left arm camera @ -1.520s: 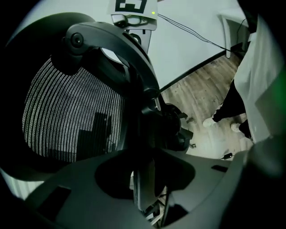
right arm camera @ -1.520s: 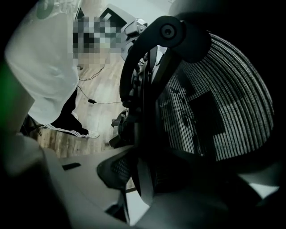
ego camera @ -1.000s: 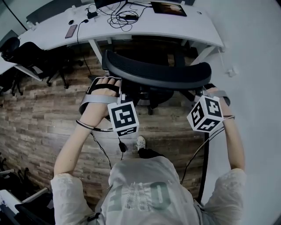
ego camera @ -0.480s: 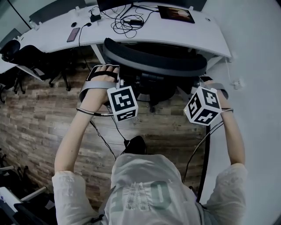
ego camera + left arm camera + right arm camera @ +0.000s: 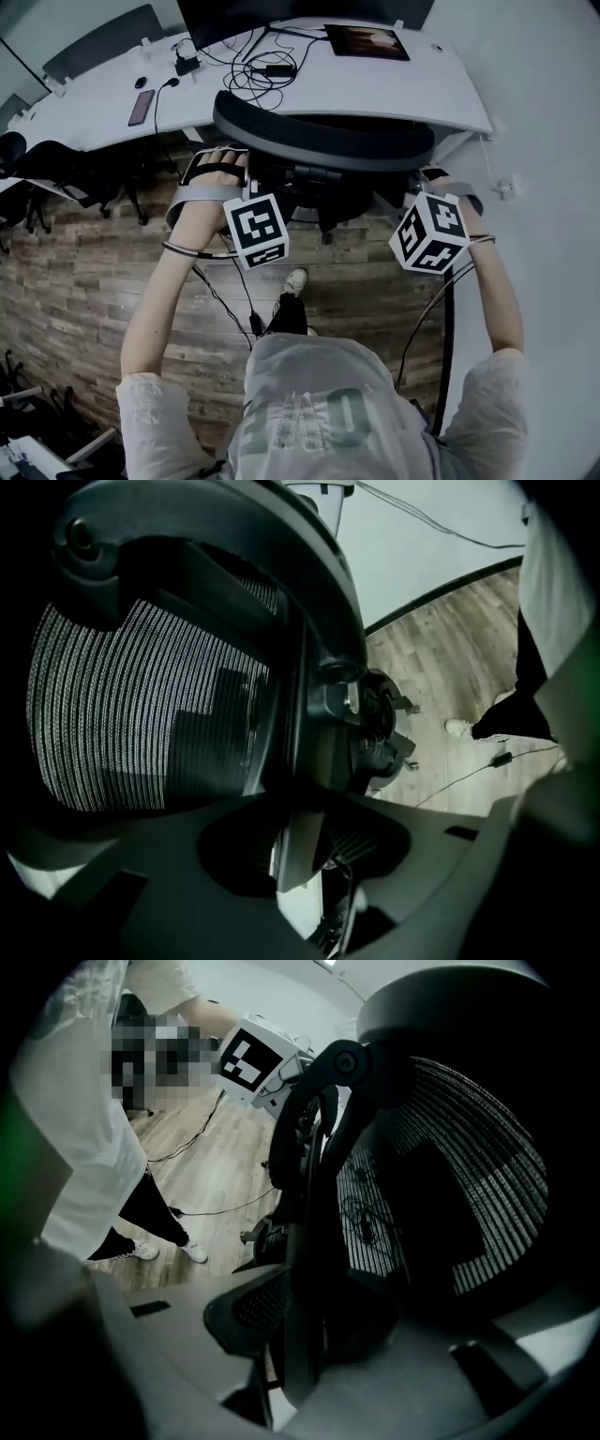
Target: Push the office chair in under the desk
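Note:
The black mesh office chair (image 5: 323, 141) stands with its curved back top just short of the white desk's (image 5: 412, 89) front edge, its seat beneath the desktop. My left gripper (image 5: 251, 187) is at the back's left edge. The back's frame (image 5: 298, 827) runs between its jaws, which are opening slightly while still touching it. At the back's right edge, my right gripper (image 5: 424, 192) is shut on the frame (image 5: 302, 1326). In the head view both sets of fingertips are hidden by the chair.
On the desk lie a phone (image 5: 142, 107), tangled cables (image 5: 255, 52) and a tablet (image 5: 367, 40). Other dark chairs (image 5: 66, 173) stand at the left. A white wall (image 5: 548, 187) runs close on the right. A cable trails over the wooden floor (image 5: 225, 309).
The chair has rolled forward toward the desk with both grippers on its back. The person has stepped forward behind it.

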A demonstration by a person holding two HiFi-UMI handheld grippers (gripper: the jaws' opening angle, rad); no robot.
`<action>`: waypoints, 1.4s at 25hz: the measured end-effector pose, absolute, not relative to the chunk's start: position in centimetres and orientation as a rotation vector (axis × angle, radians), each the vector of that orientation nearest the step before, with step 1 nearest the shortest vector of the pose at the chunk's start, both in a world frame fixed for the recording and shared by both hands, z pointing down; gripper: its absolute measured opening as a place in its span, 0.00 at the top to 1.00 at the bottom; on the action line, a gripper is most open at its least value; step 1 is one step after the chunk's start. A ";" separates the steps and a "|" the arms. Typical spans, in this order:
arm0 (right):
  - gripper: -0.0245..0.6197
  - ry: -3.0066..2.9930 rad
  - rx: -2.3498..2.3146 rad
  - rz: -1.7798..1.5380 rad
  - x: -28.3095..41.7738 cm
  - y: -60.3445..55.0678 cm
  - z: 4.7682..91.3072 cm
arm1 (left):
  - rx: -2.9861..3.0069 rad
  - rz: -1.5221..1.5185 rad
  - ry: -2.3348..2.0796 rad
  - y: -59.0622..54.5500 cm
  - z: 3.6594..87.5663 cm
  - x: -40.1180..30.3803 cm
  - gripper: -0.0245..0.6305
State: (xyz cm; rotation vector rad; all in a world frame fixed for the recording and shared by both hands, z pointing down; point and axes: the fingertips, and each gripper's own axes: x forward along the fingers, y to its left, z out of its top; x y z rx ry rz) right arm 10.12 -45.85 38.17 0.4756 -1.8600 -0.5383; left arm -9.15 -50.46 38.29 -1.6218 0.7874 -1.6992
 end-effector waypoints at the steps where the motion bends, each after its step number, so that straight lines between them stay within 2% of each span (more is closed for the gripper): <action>1: 0.81 -1.855 0.476 -0.531 10.0 -46.6 38.2 | -1.622 -1.697 0.780 -51.3 38.3 -9.3 0.71; 14: 0.81 -1.785 0.467 -0.462 10.2 -55.7 38.4 | -1.601 -1.690 0.745 -61.2 38.4 -8.9 0.71; 35: 0.81 -1.618 0.435 -0.653 15.5 -64.5 37.8 | -1.630 -1.702 0.905 -67.6 37.2 -3.5 0.71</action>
